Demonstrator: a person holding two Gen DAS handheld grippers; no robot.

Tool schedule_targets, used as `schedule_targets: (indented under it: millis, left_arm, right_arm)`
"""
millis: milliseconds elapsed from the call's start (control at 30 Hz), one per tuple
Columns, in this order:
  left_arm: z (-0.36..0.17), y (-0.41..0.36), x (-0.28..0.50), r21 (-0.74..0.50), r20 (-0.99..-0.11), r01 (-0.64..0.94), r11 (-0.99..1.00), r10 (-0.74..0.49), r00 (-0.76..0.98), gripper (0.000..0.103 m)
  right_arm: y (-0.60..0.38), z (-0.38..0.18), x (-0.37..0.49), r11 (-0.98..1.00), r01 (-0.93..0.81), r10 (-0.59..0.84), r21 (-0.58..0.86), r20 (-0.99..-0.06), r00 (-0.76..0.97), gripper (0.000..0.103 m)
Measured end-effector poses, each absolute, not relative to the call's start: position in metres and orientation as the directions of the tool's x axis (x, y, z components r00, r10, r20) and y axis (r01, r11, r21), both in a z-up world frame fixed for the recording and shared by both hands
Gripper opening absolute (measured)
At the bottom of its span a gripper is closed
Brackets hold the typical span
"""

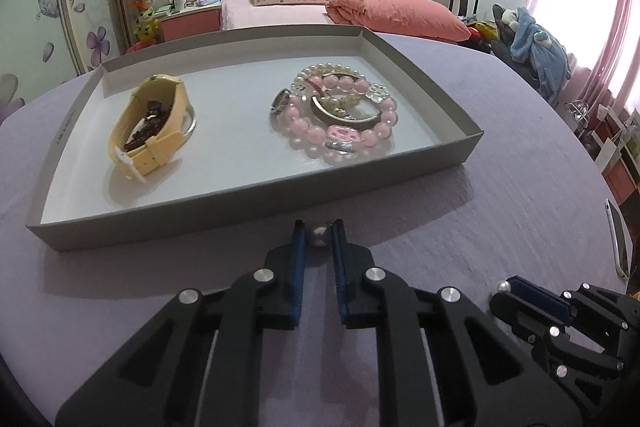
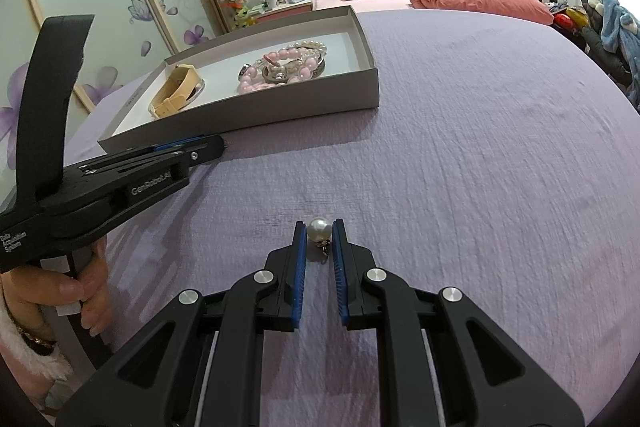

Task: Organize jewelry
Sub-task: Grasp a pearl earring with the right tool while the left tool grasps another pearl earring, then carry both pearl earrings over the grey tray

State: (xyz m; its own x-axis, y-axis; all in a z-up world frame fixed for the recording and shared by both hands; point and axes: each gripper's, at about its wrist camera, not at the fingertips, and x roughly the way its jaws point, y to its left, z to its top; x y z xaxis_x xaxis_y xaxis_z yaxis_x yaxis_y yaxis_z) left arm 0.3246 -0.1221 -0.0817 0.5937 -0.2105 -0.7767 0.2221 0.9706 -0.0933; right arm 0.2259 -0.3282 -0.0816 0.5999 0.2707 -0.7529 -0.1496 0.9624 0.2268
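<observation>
Both tongs are clenched on pearl earrings: the left tongs pinch one pearl just before the box, the right tongs another pearl on the surface. Pickup looks done; next, lift each over the box wall and release inside.

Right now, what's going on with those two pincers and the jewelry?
Left hand-held gripper shut on a pearl. Right hand-held gripper shut on a pearl earring. Watch and bracelets already in box. Nothing blocking.

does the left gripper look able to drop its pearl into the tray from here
Probably yes: the left gripper, shut on a pearl, sits just outside the tray's near wall, which is low, with nothing between.
</observation>
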Motion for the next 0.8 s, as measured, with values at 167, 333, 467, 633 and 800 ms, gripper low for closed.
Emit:
schedule_targets:
  millis: [167,333,467,633,800]
  left_arm:
    - [-0.075,-0.104,0.316,-0.103,-0.764,0.191,0.976,-0.201,0.613,0.014]
    - [-0.063,-0.081,0.311,-0.104,-0.744,0.149,0.983,-0.176,0.645,0.014]
    - [-0.055,-0.065,0.304,-0.114,-0.726,0.121,0.986,-0.166,0.668,0.014]
    - [-0.047,-0.045,0.283,-0.128,-0.706,0.100,0.987,-0.161,0.690,0.014]
    - [-0.040,-0.019,0.252,-0.150,-0.680,0.068,0.986,-0.153,0.717,0.014]
  right_arm:
    - [-0.325,-0.081,0.226,0.962,-0.153,0.274,0.228,-0.753,0.599,0.014]
    - [-0.315,-0.078,0.226,0.955,-0.177,0.296,0.238,-0.744,0.599,0.014]
    - [-0.303,-0.069,0.225,0.950,-0.206,0.313,0.236,-0.725,0.613,0.014]
    - [-0.297,-0.060,0.217,0.946,-0.232,0.324,0.227,-0.698,0.639,0.014]
    - [-0.294,-0.060,0.209,0.943,-0.235,0.332,0.235,-0.691,0.642,0.014]
